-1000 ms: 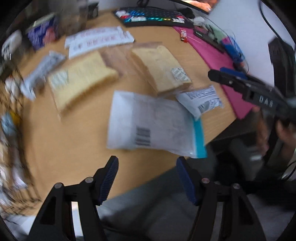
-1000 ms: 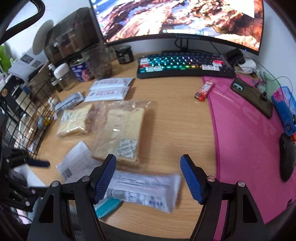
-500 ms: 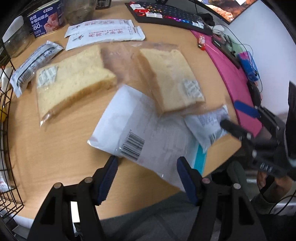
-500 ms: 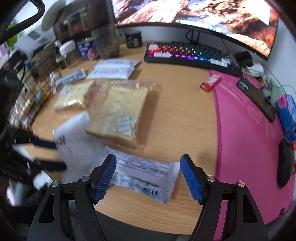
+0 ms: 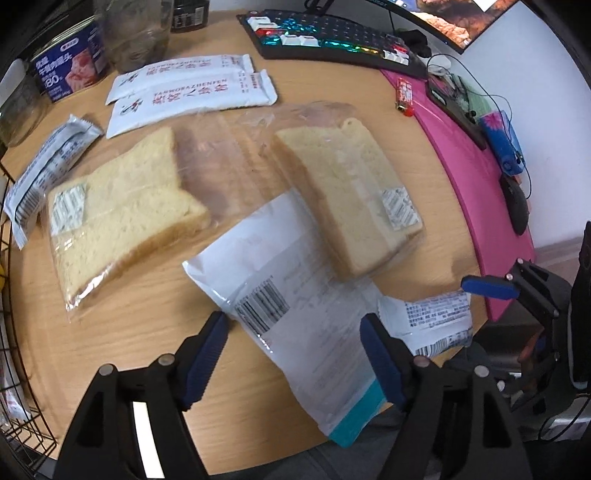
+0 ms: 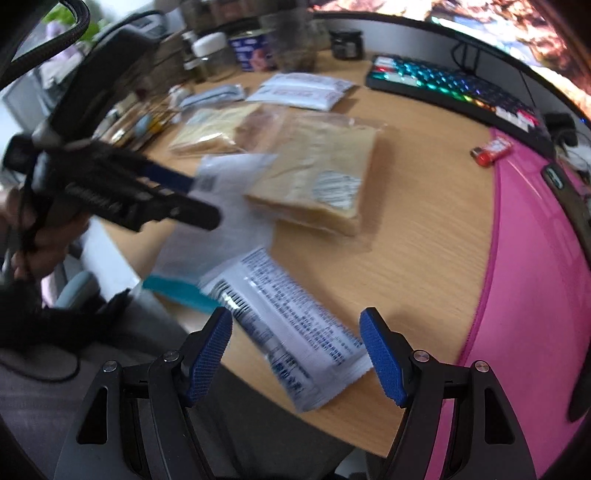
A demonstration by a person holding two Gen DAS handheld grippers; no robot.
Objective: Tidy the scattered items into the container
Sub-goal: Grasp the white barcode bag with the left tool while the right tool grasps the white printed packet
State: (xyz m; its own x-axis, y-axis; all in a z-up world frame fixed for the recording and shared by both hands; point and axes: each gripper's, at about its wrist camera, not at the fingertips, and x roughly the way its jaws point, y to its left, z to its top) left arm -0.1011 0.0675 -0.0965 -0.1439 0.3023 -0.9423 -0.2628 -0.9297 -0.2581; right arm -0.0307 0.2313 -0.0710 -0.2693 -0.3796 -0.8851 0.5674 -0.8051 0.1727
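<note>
My left gripper (image 5: 293, 352) wide, jaws just opening, astride flat white teal-edged plastic pouch (image 5: 295, 306): light, limp, slippery; pinch edge. Right gripper (image 6: 295, 349) wide above crinkly white snack packet (image 6: 291, 328).

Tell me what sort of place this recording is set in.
Most likely a home or office computer desk: a backlit keyboard below a wide monitor, and a mouse on a pink mat.

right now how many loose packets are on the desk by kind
bagged bread slices: 2
long white sachets with red print: 2
silver-grey snack bar: 1
white pouch with teal edge: 1
small white printed packet: 1
total: 7
</note>
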